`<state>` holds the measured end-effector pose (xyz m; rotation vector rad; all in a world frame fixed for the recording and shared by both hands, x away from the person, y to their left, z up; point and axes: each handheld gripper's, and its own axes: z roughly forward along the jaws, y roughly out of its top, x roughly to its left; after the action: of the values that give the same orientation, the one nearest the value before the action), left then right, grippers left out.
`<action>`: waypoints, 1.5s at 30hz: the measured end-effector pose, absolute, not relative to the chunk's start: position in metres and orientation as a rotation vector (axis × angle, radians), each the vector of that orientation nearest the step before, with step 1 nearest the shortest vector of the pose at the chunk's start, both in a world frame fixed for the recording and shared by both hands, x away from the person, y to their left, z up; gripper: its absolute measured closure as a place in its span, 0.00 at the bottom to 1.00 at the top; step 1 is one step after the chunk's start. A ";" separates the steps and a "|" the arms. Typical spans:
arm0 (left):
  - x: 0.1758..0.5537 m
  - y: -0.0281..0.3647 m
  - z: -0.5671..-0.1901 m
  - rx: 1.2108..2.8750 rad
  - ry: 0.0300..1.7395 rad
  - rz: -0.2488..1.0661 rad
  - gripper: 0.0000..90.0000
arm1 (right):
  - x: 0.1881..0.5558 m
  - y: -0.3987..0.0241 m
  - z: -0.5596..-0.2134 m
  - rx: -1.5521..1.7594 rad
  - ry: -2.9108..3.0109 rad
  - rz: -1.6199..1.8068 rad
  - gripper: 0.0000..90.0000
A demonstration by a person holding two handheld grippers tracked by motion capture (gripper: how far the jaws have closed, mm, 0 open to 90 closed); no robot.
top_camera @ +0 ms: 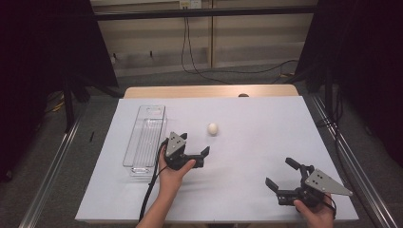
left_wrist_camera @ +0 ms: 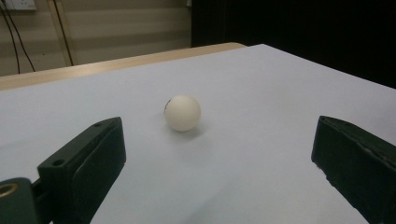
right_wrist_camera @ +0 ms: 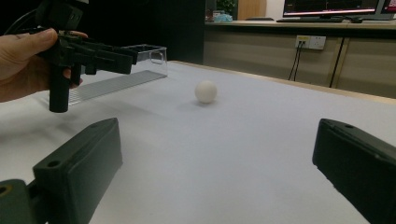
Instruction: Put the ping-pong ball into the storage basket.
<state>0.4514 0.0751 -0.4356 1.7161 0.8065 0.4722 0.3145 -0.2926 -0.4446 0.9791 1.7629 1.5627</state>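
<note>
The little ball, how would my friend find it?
Look at the white table. Right of the clear plastic tray, just beyond the open left gripper, sits the ball. It is the one small, round, cream-white thing there.

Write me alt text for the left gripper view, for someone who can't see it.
A small white ball rests on a pale table sheet, just ahead of the left gripper, whose two black jaws stand wide open and touch nothing. Beyond the sheet's far edge are a wooden table edge and a beige wall.

You have a clear plastic tray [top_camera: 144,137] lying empty along the left of the white tabletop [top_camera: 256,142], cables [top_camera: 199,57] hanging behind.
</note>
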 end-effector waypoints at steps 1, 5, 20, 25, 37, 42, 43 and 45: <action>0.451 0.075 -0.436 1.716 0.807 0.472 0.03 | 0.315 -0.293 -0.445 0.978 1.763 1.562 0.01; 0.454 0.075 -0.436 1.731 0.812 0.481 0.03 | 0.315 -0.293 -0.445 0.982 1.760 1.564 0.01; 0.460 0.070 -0.434 1.721 0.824 0.479 0.03 | 0.315 -0.294 -0.445 0.975 1.764 1.557 0.01; 0.462 0.069 -0.434 1.720 0.831 0.483 0.03 | 0.316 -0.294 -0.445 0.975 1.763 1.559 0.01; 0.467 0.068 -0.435 1.726 0.842 0.479 0.04 | 0.315 -0.294 -0.445 0.981 1.764 1.561 0.01; 0.468 0.066 -0.435 1.728 0.847 0.480 0.04 | 0.315 -0.294 -0.445 0.982 1.766 1.564 0.01; 0.469 0.067 -0.435 1.729 0.848 0.484 0.04 | 0.315 -0.294 -0.445 0.981 1.765 1.565 0.01; 0.470 0.067 -0.436 1.728 0.851 0.483 0.04 | 0.316 -0.294 -0.445 0.981 1.762 1.565 0.01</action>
<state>0.4695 0.0666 -0.4358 1.7278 0.8508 0.4828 0.3155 -0.2940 -0.4453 0.9809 1.7622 1.5646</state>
